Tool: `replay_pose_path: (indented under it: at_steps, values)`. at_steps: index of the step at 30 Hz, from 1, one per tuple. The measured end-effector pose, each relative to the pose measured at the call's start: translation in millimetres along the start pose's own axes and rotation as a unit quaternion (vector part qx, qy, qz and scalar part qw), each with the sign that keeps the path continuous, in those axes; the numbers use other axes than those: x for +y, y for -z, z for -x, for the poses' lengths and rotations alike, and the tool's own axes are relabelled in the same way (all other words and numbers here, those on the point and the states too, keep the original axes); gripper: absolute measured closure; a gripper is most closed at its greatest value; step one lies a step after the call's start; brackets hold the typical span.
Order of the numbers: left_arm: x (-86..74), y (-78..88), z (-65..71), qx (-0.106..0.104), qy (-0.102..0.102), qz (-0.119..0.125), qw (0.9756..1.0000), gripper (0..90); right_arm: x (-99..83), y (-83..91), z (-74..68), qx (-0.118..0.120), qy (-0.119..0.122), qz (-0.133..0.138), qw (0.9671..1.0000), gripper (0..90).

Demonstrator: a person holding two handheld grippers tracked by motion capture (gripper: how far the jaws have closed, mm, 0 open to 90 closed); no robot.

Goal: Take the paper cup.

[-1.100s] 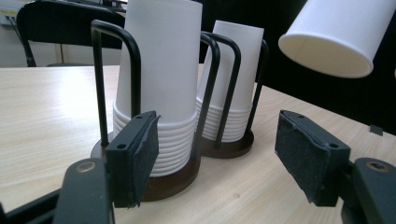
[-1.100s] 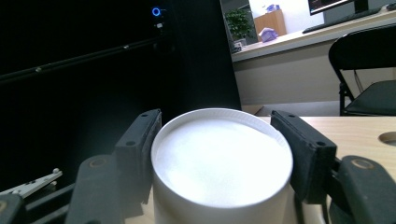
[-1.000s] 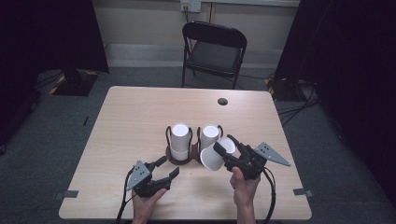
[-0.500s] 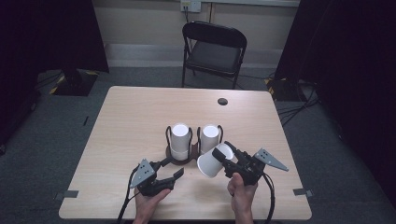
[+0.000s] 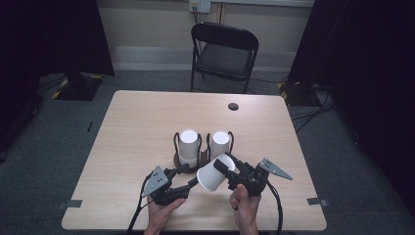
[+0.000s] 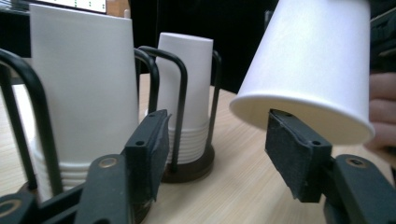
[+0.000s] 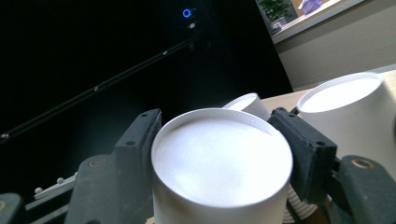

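— Where's the paper cup (image 5: 214,172) now?

— Tipped over above the counter (image 5: 132,127), clamped near its base in the right gripper (image 5: 226,165), just in front of the two cup stacks (image 5: 188,144) in their wire holders.

— And the left gripper (image 5: 188,176)?

— Its jaws have just been closing but stand apart; one pad sits right by the cup's rim, gripping nothing.

A black folding chair (image 5: 224,51) behind the wooden table (image 5: 142,122), wall socket (image 5: 199,5) above.
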State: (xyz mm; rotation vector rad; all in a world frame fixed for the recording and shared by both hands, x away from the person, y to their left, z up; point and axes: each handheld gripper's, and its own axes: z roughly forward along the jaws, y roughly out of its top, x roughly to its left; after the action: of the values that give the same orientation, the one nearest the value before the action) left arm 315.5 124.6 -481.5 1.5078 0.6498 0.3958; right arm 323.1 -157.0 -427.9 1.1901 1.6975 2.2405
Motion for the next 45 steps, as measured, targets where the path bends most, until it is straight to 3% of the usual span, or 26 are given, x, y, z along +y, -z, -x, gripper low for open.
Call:
replay_pose_path:
  at_steps: [8, 11, 12, 13, 16, 26, 30, 33, 37, 39, 43, 45]
  values:
    - [0.7, -7.9, 6.7, -0.015, -0.008, 0.027, 0.9995, 50.5, -2.5, -4.3, -2.2, 0.034, -0.032, -0.001, 0.9989, 35.6]
    - [2.8, -9.1, 7.9, -0.028, 0.007, 0.043, 0.9987, 53.3, -2.8, -5.4, -2.5, 0.041, -0.038, -0.003, 0.9984, 35.6]
    - [2.8, -9.1, 7.9, -0.028, 0.007, 0.043, 0.9987, 54.6, -2.8, -5.4, -2.5, 0.041, -0.038, -0.003, 0.9984, 35.6]
    - [4.4, -10.4, 10.7, -0.019, -0.009, 0.046, 0.9987, 55.7, -3.1, -5.9, -3.0, 0.045, -0.041, -0.005, 0.9981, 35.6]
    - [5.5, -11.8, 13.4, -0.023, -0.021, 0.053, 0.9981, 57.7, -3.5, -7.4, -4.5, 0.052, -0.044, -0.007, 0.9977, 35.6]
    - [3.5, -15.9, 19.7, -0.028, -0.035, 0.070, 0.9966, 60.2, -4.2, -9.9, -0.5, 0.064, -0.060, -0.020, 0.9959, 35.4]
    - [3.4, -13.6, 20.4, -0.016, -0.035, 0.075, 0.9964, 68.3, -4.3, -10.1, 2.6, 0.073, -0.071, -0.024, 0.9945, 35.1]
    - [1.7, -13.6, 15.4, -0.021, -0.020, 0.073, 0.9969, 69.7, -4.9, -10.8, 5.4, 0.072, -0.075, -0.037, 0.9939, 34.8]
    - [0.8, -12.1, 13.6, -0.024, -0.019, 0.069, 0.9971, 76.8, -7.6, -11.4, 8.9, 0.064, -0.076, -0.042, 0.9942, 32.8]
    - [0.7, -11.7, 13.6, -0.021, -0.025, 0.063, 0.9975, 78.1, -9.0, -11.1, 9.5, 0.054, -0.069, -0.044, 0.9952, 32.0]
    - [1.4, -10.4, 12.6, -0.031, -0.018, 0.065, 0.9972, 80.8, -8.1, -9.5, 9.9, 0.037, -0.055, -0.039, 0.9970, 30.7]
    - [2.7, -9.4, 13.3, -0.037, -0.018, 0.063, 0.9972, 82.2, -6.6, -6.9, 9.0, 0.018, -0.037, -0.034, 0.9986, 29.8]
